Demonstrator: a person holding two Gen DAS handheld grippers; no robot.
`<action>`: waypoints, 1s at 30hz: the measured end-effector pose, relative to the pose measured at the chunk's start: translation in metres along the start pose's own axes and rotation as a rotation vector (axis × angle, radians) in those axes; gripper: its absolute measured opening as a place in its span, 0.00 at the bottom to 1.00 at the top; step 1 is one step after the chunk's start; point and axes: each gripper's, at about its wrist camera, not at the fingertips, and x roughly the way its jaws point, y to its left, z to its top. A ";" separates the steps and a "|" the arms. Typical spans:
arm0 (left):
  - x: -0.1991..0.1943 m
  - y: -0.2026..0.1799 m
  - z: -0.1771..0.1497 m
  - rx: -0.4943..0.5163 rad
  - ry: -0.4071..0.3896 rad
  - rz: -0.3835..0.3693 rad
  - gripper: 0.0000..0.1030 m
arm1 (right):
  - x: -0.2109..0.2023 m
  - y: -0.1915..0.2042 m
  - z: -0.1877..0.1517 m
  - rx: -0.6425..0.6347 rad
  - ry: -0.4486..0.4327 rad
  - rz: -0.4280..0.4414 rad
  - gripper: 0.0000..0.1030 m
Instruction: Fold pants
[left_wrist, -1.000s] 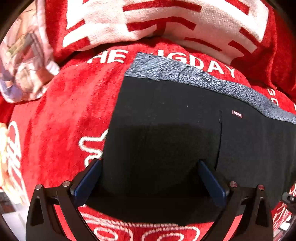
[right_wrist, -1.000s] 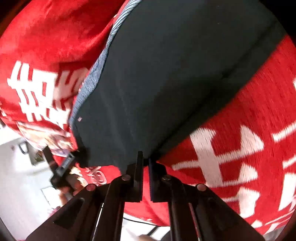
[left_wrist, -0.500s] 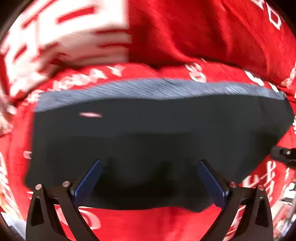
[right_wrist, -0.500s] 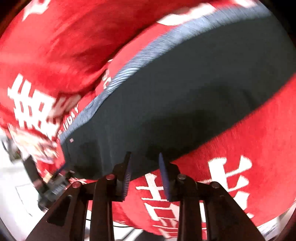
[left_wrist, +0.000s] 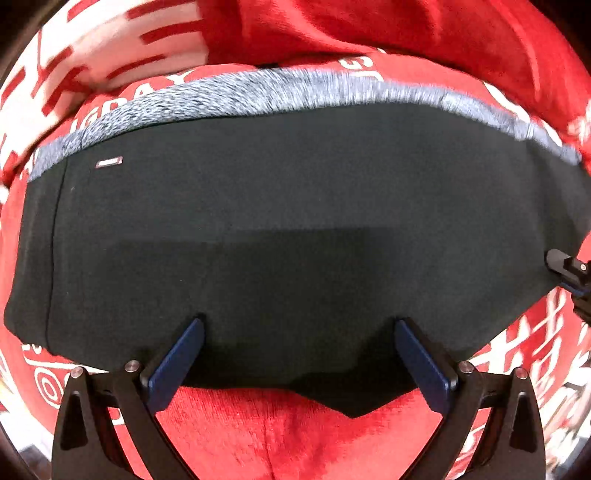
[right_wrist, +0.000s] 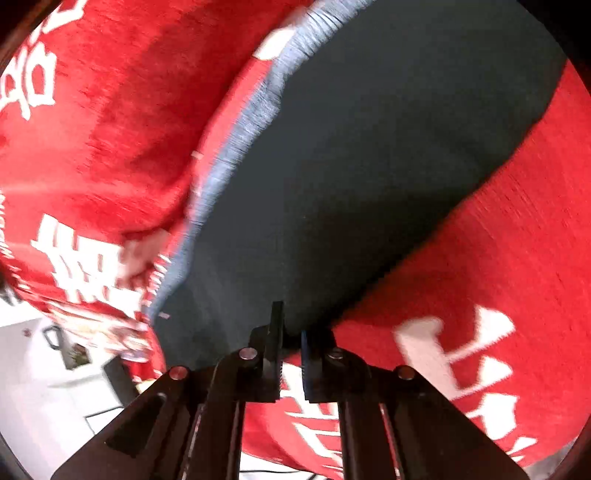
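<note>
The black pants (left_wrist: 288, 221) lie folded on a red blanket (left_wrist: 295, 435), with a grey speckled waistband (left_wrist: 258, 92) along the far edge. My left gripper (left_wrist: 299, 332) is open and empty, its blue pads low over the near edge of the pants. In the right wrist view the pants (right_wrist: 369, 166) run diagonally with the waistband (right_wrist: 255, 110) at the left. My right gripper (right_wrist: 290, 332) is nearly closed at the pants' near edge, with a narrow gap between the fingers. Whether cloth is pinched there I cannot tell. The right gripper's tip also shows in the left wrist view (left_wrist: 569, 269).
The red blanket with white lettering (right_wrist: 461, 350) covers the whole surface and bunches up in folds behind the pants (left_wrist: 406, 33). A white floor and dark objects (right_wrist: 74, 350) show past the blanket's edge at the lower left of the right wrist view.
My left gripper has swung right along the pants, so the whole folded width now shows. My right gripper opened half a second ago and has closed down again at the pants' edge.
</note>
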 end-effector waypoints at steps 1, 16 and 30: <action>0.004 -0.003 -0.002 -0.003 -0.006 0.005 1.00 | 0.004 -0.003 -0.002 0.007 0.005 0.002 0.08; 0.002 -0.050 0.035 0.006 -0.021 0.055 1.00 | -0.031 0.026 0.043 -0.338 -0.076 -0.343 0.12; 0.002 -0.048 0.042 -0.037 0.026 0.094 1.00 | -0.072 0.012 0.035 -0.340 -0.131 -0.476 0.54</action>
